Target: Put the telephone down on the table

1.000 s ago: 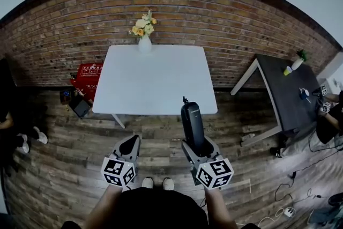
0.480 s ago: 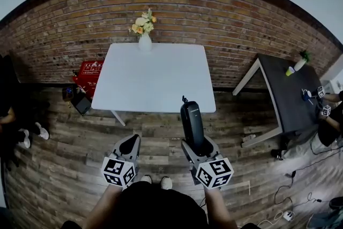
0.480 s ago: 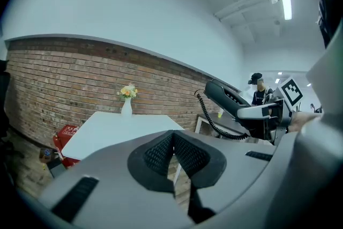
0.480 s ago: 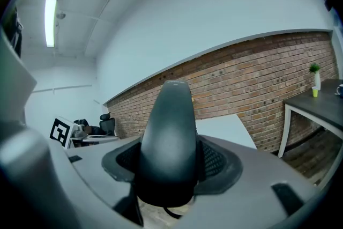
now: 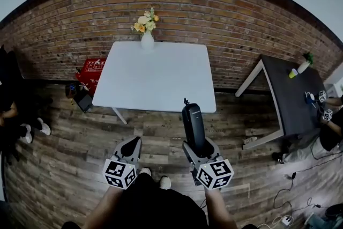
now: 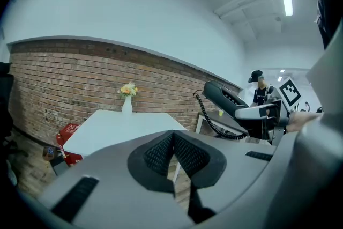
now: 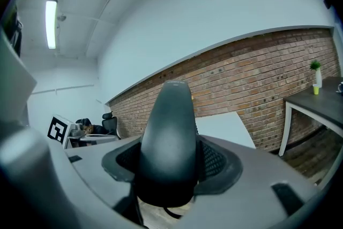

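Carrying the phone [image 5: 192, 122] clamped in the right gripper [image 5: 196, 146], a person stands short of the table [image 5: 155, 80]; the left gripper [image 5: 130, 143] is pinched together, empty. Next, likely: step in and lower it.

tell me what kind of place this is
Probably an indoor room set up as a recording or lab space: a brick wall and plank floor, a white table holding only a vase of flowers, and loose cables on the floor by a dark table.
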`<action>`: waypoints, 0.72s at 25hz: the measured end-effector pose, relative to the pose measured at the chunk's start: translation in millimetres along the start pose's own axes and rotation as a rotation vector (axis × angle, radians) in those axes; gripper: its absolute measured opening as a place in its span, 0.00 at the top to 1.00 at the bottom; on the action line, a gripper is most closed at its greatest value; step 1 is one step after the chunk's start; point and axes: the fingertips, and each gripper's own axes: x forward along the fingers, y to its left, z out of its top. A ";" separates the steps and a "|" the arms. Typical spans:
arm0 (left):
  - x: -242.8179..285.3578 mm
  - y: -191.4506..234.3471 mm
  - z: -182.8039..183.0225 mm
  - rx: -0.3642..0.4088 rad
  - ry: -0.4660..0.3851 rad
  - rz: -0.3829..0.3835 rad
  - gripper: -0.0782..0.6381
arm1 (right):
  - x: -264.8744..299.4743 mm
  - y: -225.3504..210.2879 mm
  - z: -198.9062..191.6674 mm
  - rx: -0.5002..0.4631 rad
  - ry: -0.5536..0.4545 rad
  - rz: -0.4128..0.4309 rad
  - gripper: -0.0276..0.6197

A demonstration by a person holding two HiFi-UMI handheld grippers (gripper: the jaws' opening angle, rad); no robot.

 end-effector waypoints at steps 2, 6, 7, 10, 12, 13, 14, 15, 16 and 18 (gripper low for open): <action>-0.2 1.3 -0.9 -0.005 0.001 0.008 0.87 | 1.3 0.6 0.5 0.001 0.002 0.008 0.52; 1.9 5.9 -2.5 -0.021 -0.001 0.024 0.87 | 7.5 -0.9 1.3 0.000 0.010 0.018 0.52; 2.6 7.1 -2.9 -0.024 -0.001 0.026 0.87 | 9.3 -1.3 1.6 -0.002 0.013 0.020 0.52; 6.7 12.9 -5.1 -0.027 -0.001 0.037 0.87 | 15.6 -3.0 3.5 -0.007 0.014 0.023 0.53; 11.2 18.6 -5.0 -0.027 -0.003 0.045 0.87 | 21.1 -4.7 5.1 -0.008 0.010 0.022 0.52; 14.4 21.5 -4.0 -0.026 -0.004 0.045 0.87 | 24.4 -5.9 6.0 -0.009 0.010 0.022 0.52; 18.3 24.4 -2.4 -0.026 -0.005 0.042 0.87 | 28.2 -7.2 7.2 -0.010 0.011 0.021 0.53; 22.6 27.9 -0.3 -0.024 -0.006 0.039 0.87 | 32.7 -8.5 8.7 -0.011 0.011 0.021 0.52; 27.4 31.8 1.9 -0.022 -0.005 0.036 0.87 | 37.8 -9.7 10.6 -0.011 0.011 0.021 0.52; 37.3 40.7 5.8 -0.020 -0.002 0.032 0.87 | 49.0 -12.2 14.4 -0.011 0.009 0.018 0.52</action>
